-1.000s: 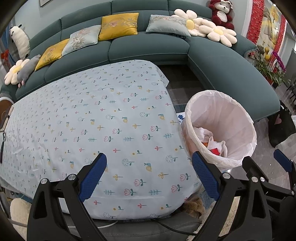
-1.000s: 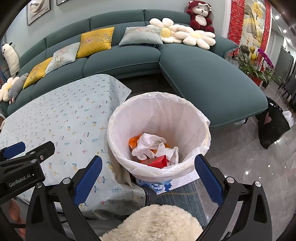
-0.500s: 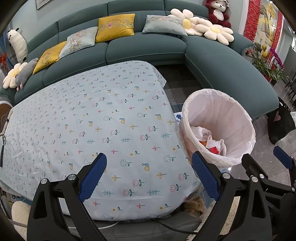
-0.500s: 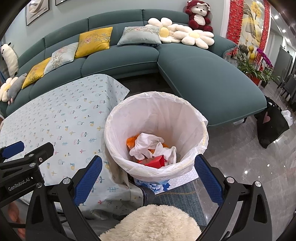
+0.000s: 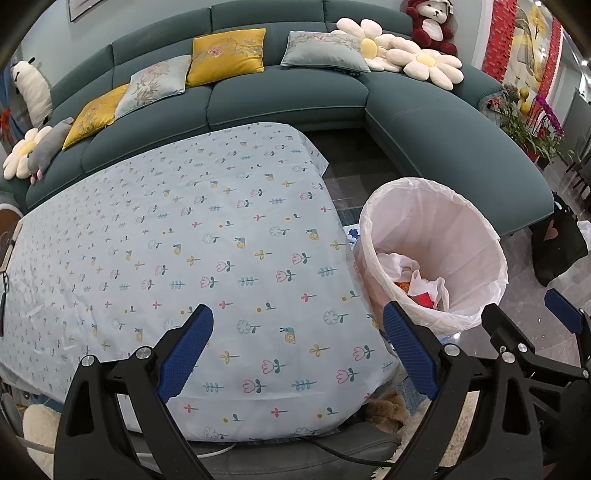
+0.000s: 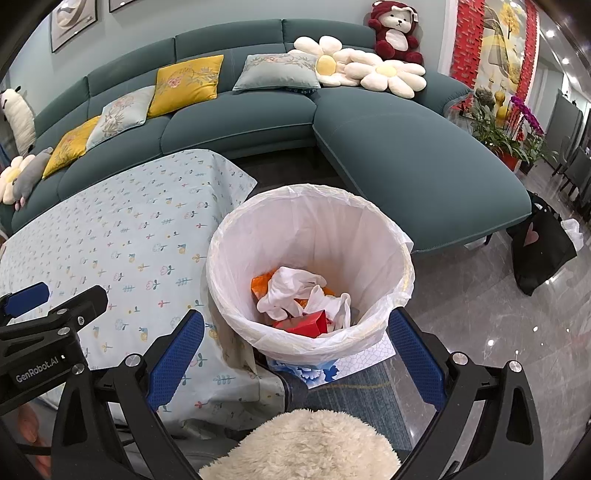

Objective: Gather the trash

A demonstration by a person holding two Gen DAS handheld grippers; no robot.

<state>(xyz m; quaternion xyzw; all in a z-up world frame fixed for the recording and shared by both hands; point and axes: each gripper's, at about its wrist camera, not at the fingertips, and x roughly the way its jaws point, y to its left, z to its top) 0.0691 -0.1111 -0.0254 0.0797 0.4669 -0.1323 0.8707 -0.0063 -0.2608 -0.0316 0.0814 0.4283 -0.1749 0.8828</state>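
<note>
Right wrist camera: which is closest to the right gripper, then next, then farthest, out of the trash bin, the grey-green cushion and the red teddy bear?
From the right gripper, jaws open:
1. Trash bin: straight ahead, just beyond the jaws, beside the table.
2. Grey-green cushion: on the sofa seat past the bin.
3. Red teddy bear: up on the sofa back, toward the right.

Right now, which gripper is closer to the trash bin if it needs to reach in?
The right gripper. It hangs open right in front of the trash bin, with the crumpled trash between its fingers. The left gripper is open over the tablecloth, beside the bin.
</note>
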